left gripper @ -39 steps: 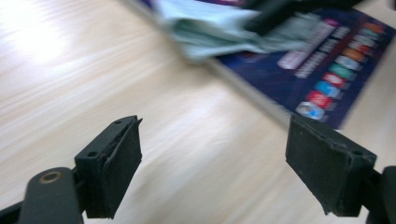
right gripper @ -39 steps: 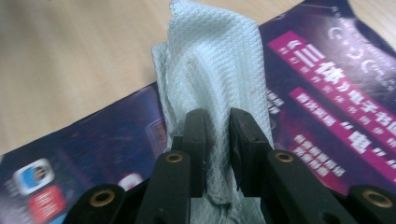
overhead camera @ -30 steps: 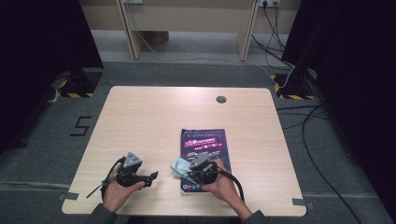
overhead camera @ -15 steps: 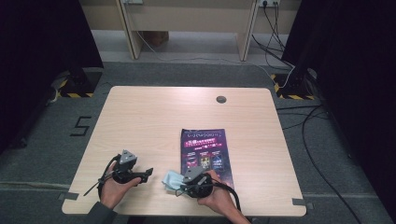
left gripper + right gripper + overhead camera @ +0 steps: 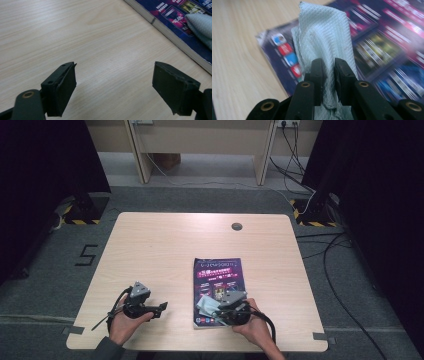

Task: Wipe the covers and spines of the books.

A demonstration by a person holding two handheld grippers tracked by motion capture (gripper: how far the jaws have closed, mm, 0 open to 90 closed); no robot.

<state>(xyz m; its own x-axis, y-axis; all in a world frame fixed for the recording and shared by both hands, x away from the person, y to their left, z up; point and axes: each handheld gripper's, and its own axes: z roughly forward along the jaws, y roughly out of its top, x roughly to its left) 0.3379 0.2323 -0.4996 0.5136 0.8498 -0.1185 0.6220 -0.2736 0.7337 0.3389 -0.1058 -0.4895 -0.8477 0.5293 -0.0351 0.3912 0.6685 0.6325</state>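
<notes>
Pale wood grain covers the bench (image 5: 165,250), a square top standing on grey carpet. Taking the magazine (image 5: 218,275) as the landmark: it lies flat on the bench's near right part, its glossy purple cover printed with small pink and yellow panels, and its long edges run away from the person.

Over the magazine's near left corner sits the right tool (image 5: 212,309), held in the person's right hand (image 5: 255,327). Its two black jaws are pinched together on a light blue-grey cloth (image 5: 324,42) with a fine woven diamond texture. In the right gripper view the cloth stands up from between the jaws as a folded bunch, with the cover's near left corner behind it. In the high view the cloth rests on that same corner of the cover.

Well to the left of the magazine, above bare wood, is the left tool (image 5: 161,307), held in the person's left hand (image 5: 122,325). Its jaws stand wide apart with nothing between them. In the left gripper view the magazine's edge and a tip of the cloth appear at the upper right.
</notes>
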